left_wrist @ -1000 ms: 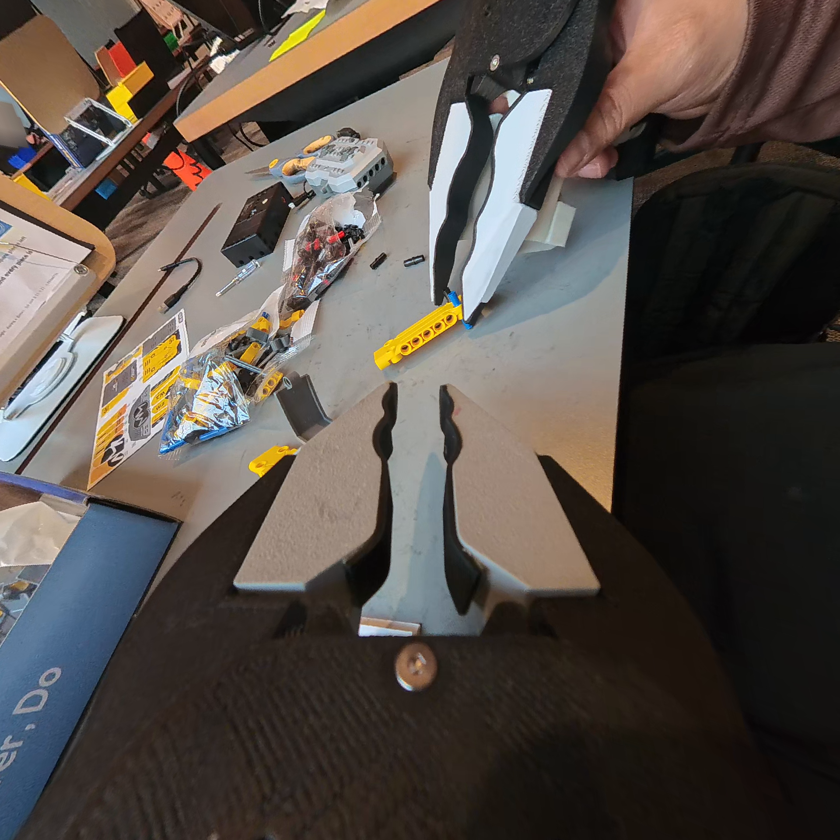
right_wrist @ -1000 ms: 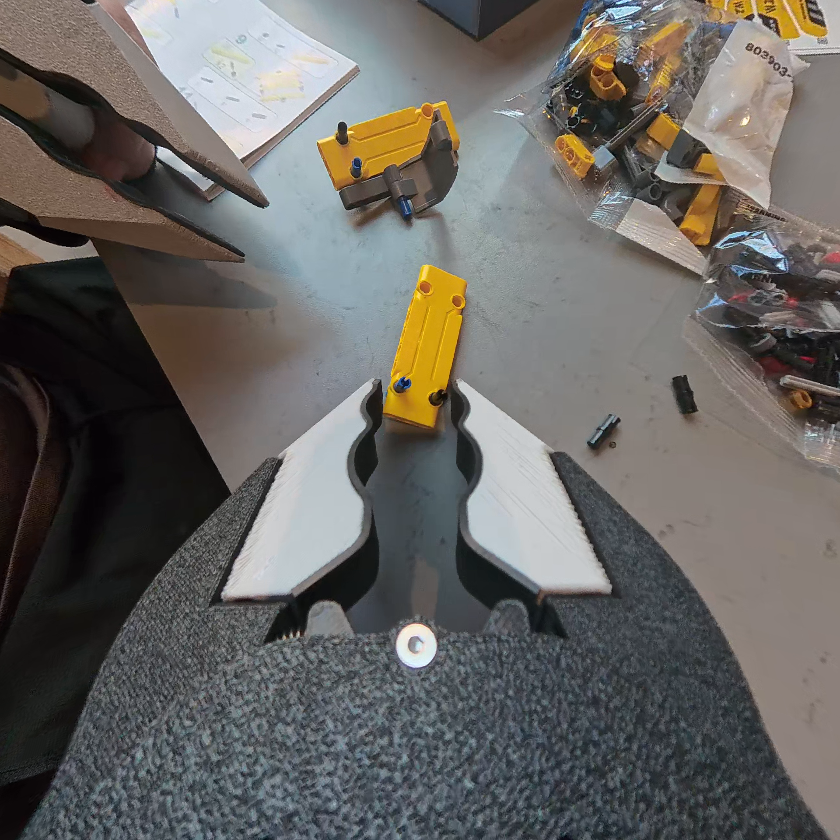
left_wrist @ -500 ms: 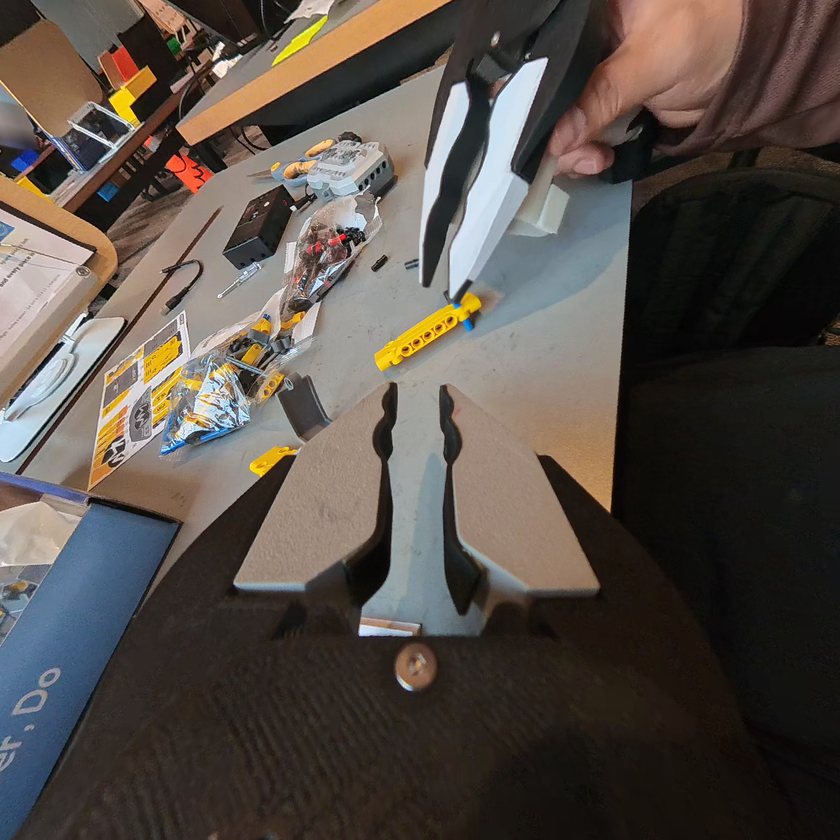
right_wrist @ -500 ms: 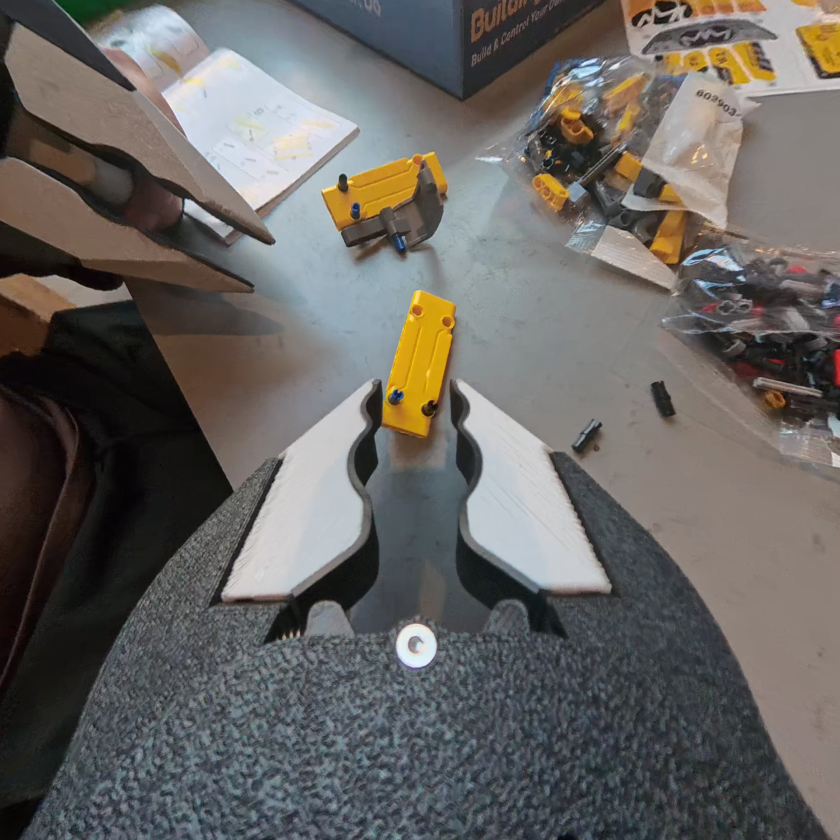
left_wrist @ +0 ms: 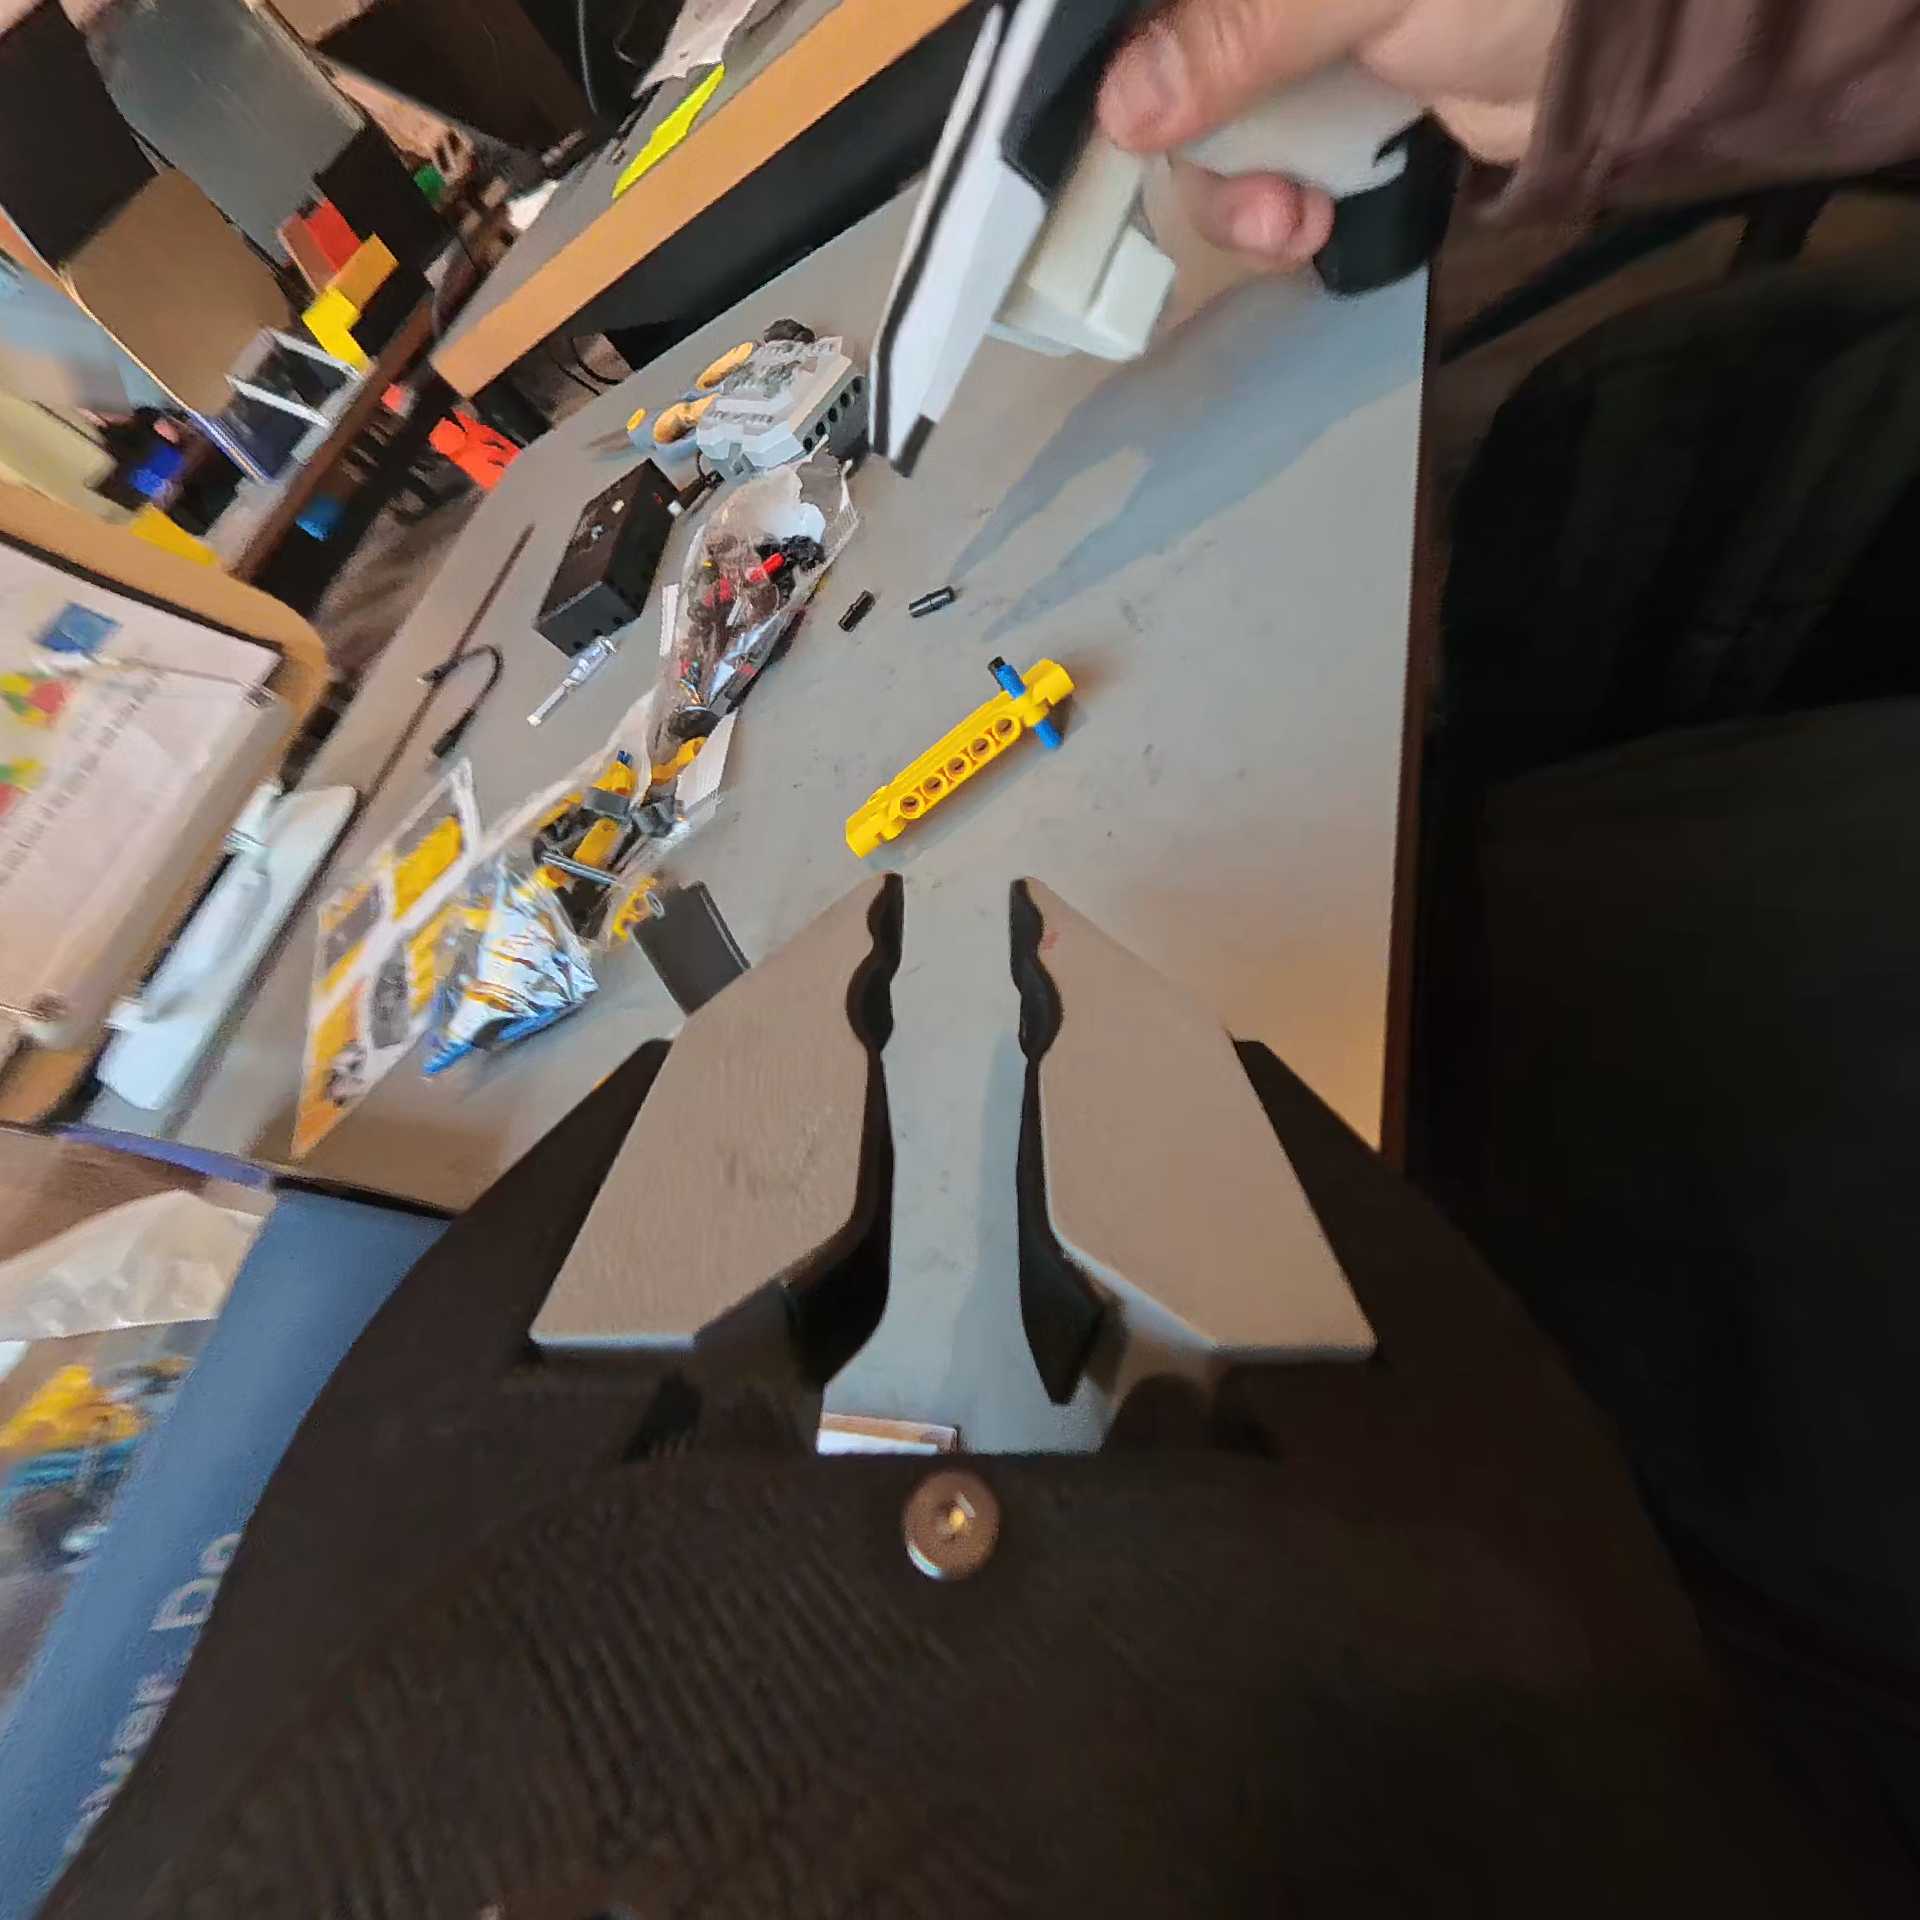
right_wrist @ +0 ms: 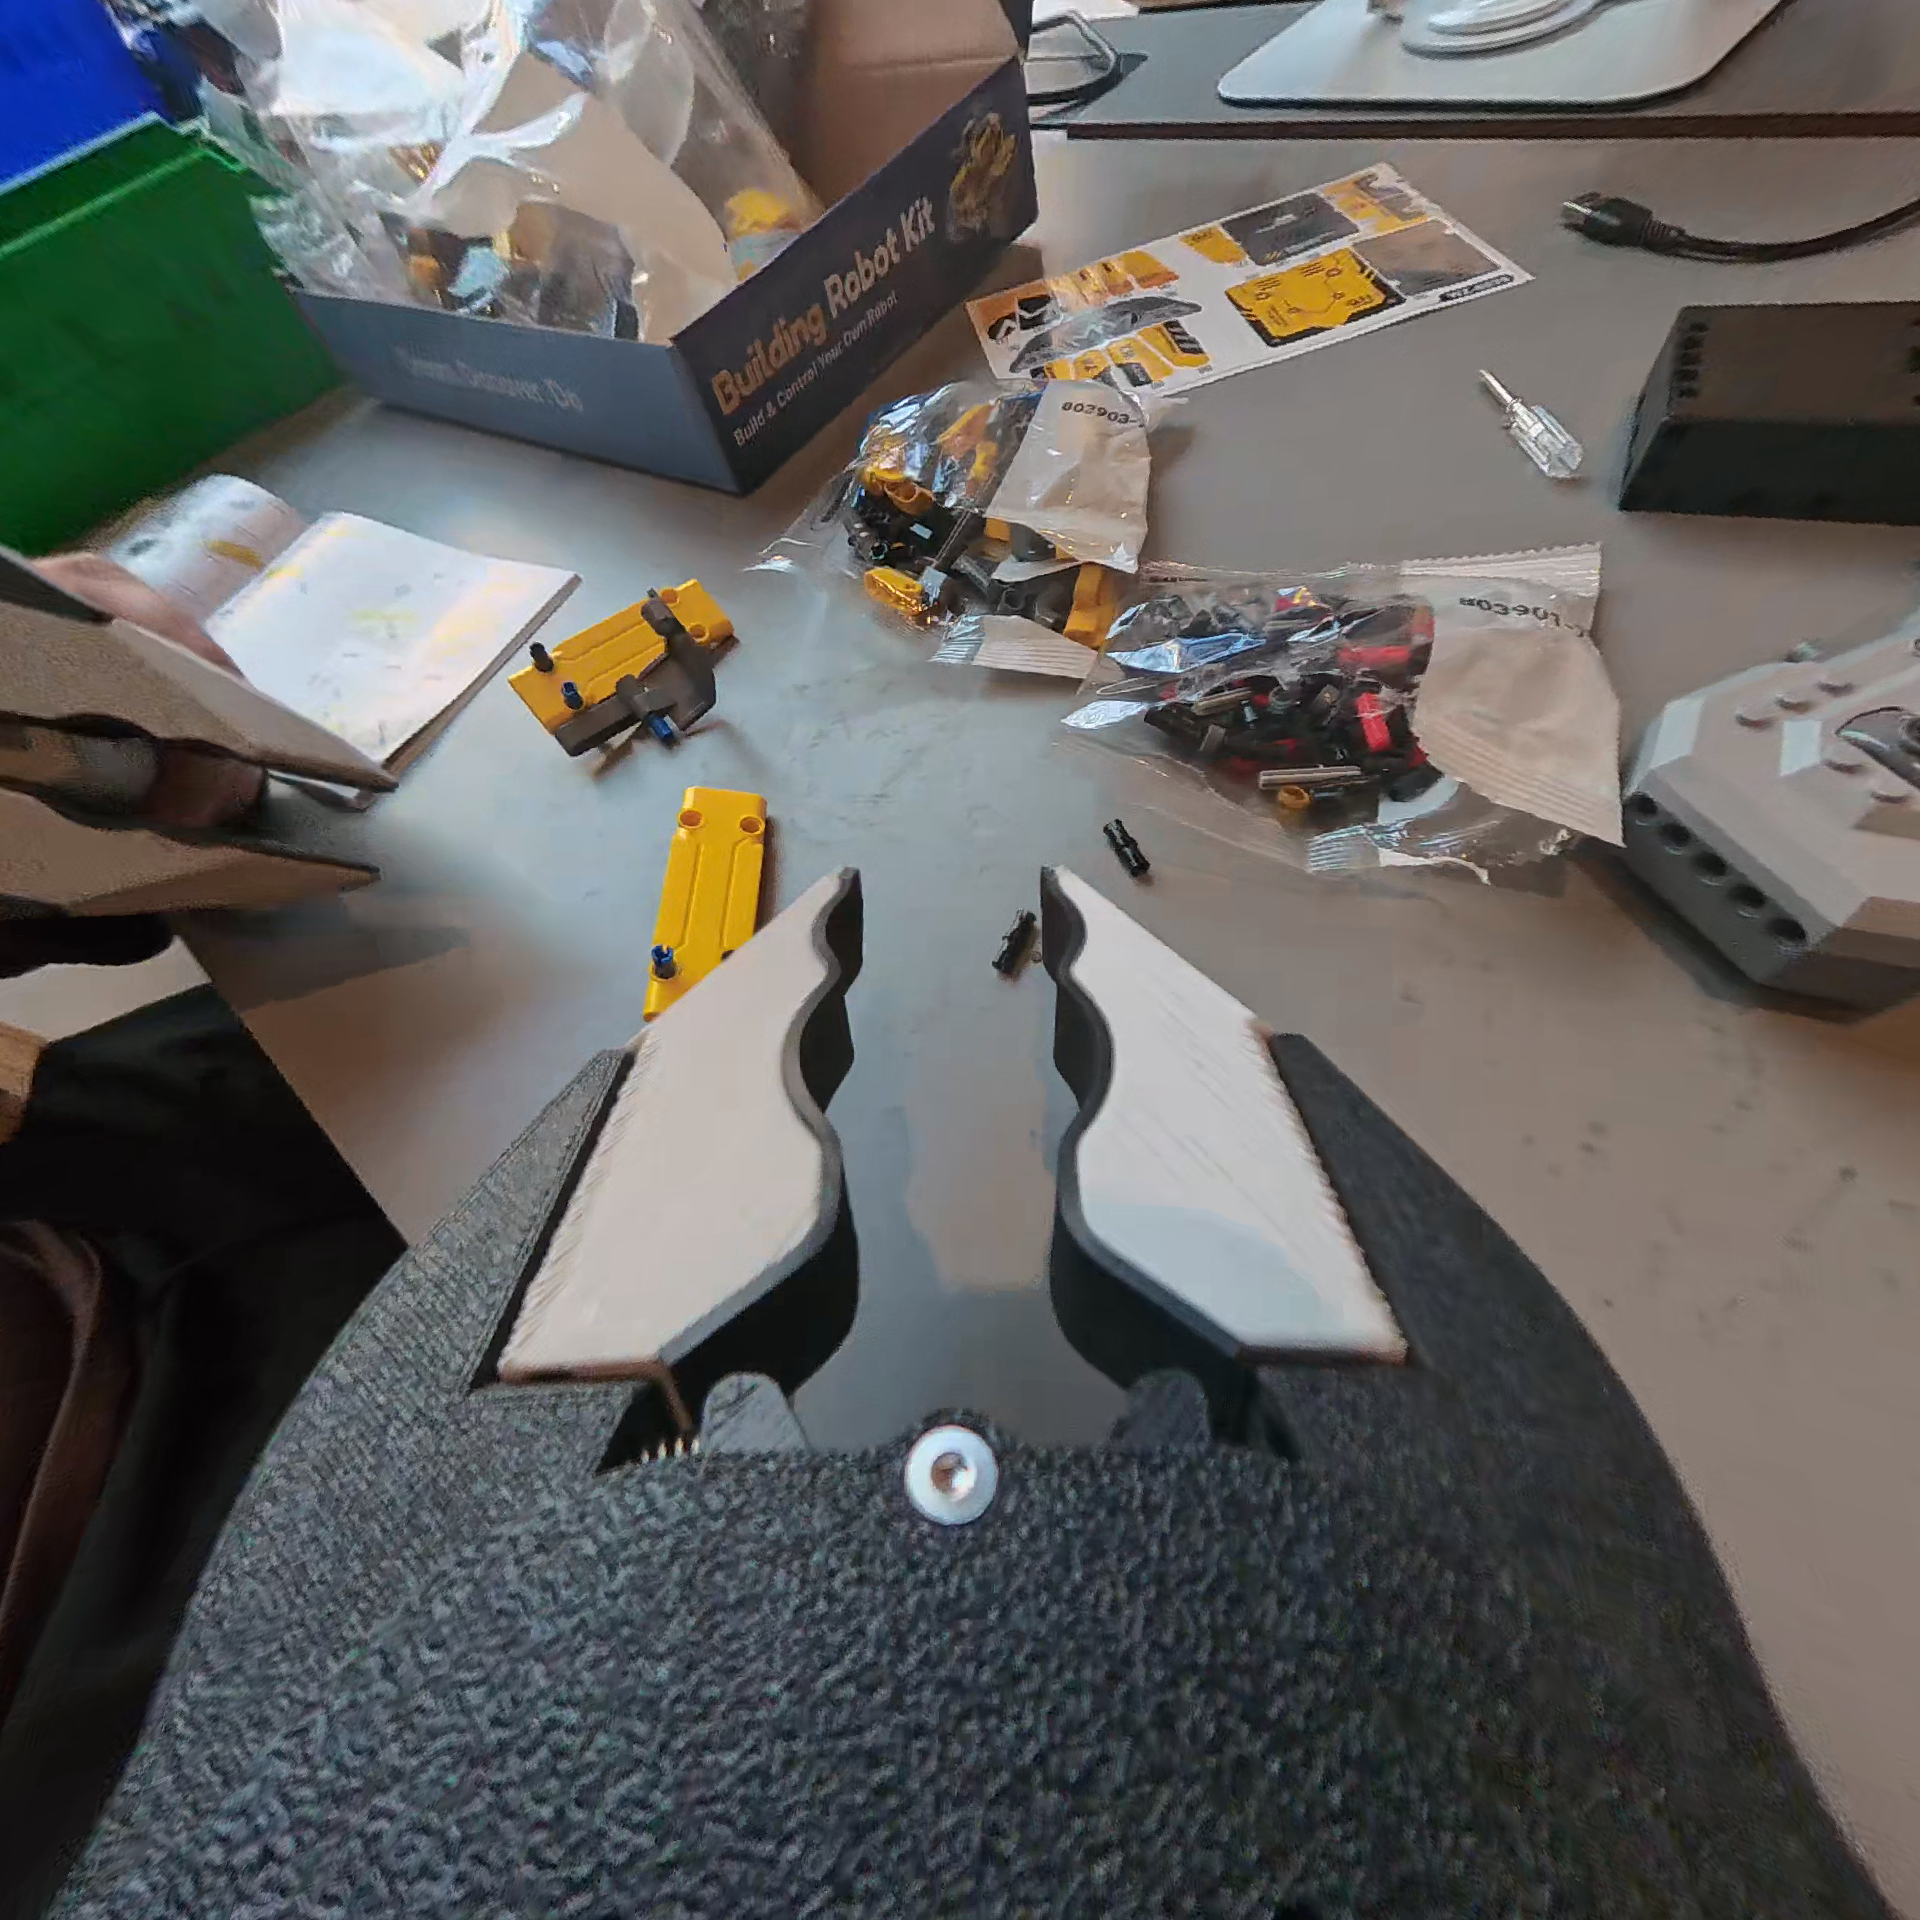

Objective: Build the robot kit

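My left gripper [left_wrist: 956,885] has grey fingers, slightly apart and empty, low over the grey table [left_wrist: 1195,644]. Just ahead of it lies a yellow beam [left_wrist: 956,764] with a blue pin [left_wrist: 1023,701] through its far end. My right gripper [right_wrist: 951,875], with white fingers, is open and empty above the table. It also shows in the left wrist view [left_wrist: 935,312], raised in a hand. The same yellow piece [right_wrist: 712,894] lies beside its left finger. A black pin [right_wrist: 1013,940] lies between its tips, and another pin [right_wrist: 1125,844] just beyond. A yellow and grey assembly [right_wrist: 623,670] lies farther off.
Two bags of parts [right_wrist: 997,520] [right_wrist: 1320,707], an open kit box [right_wrist: 727,343], a booklet [right_wrist: 364,634], a sticker sheet [right_wrist: 1247,281], a screwdriver [right_wrist: 1532,426], a black box [right_wrist: 1787,416] and a grey hub [right_wrist: 1787,821] crowd the table. The table edge [left_wrist: 1403,727] runs along the right. The left gripper's tips are roughly 15 cm from the right gripper's. The right tips stand about 12 cm off the grey hub [right_wrist: 1787,821]. It turns up in the left wrist view [left_wrist: 810,388] as well.
My right gripper has lifted off the end of the yellow piece, risen and swung right, and its fingers have opened wider. The yellow piece stays on the table. My left gripper has barely moved.
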Tool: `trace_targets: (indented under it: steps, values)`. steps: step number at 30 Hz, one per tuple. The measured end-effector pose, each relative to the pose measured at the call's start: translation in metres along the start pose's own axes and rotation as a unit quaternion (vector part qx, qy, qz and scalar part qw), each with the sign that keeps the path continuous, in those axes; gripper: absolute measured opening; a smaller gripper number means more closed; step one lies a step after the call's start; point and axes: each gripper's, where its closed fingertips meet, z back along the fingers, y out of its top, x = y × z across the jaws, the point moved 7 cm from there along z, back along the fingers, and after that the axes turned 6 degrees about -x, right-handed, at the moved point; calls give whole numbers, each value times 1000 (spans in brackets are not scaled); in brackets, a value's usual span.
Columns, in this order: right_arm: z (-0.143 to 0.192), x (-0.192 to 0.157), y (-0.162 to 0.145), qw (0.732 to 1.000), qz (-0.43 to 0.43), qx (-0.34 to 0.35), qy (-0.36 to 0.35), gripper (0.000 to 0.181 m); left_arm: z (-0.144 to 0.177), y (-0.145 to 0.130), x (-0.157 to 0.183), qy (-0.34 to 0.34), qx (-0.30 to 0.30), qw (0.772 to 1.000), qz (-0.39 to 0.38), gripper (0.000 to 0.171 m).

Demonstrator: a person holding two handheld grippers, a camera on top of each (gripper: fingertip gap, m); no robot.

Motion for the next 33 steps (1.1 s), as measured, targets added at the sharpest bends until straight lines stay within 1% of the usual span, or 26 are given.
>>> trace_targets:
  steps: [3,5,6,7,11,13,17,21,23,28,33]
  values:
    - [1,0,0,1000,-3,4,12,35,-2,1,17,58,-10,994,-97,18]
    - [0,-4,0,1000,13,-3,20,36,-3,1,30,78,-12,985,-153,17]
    - [-1,-6,-1,999,24,-8,21,36,-4,1,32,81,-15,983,-164,17]
    - [-3,-9,-2,999,34,-15,22,36,-5,1,32,80,-18,983,-162,17]
    - [-10,-20,-7,995,82,-48,32,37,-3,1,21,59,-15,993,-103,19]
    - [-14,-28,-10,991,109,-70,43,37,-4,1,18,55,-20,994,-91,20]
    - [-20,-44,-15,981,166,-92,48,37,-8,-2,18,72,-39,991,-105,20]
    - [-29,-52,-15,978,171,-106,54,36,-6,-2,18,68,-35,992,-102,19]
    - [-33,-57,-15,977,175,-111,52,30,-6,-2,17,65,-34,993,-98,19]
    - [-49,-73,-13,972,193,-126,43,22,-6,-2,18,60,-34,993,-99,19]
    - [-56,-87,-8,967,228,-108,40,21,-7,-2,18,61,-36,992,-100,19]
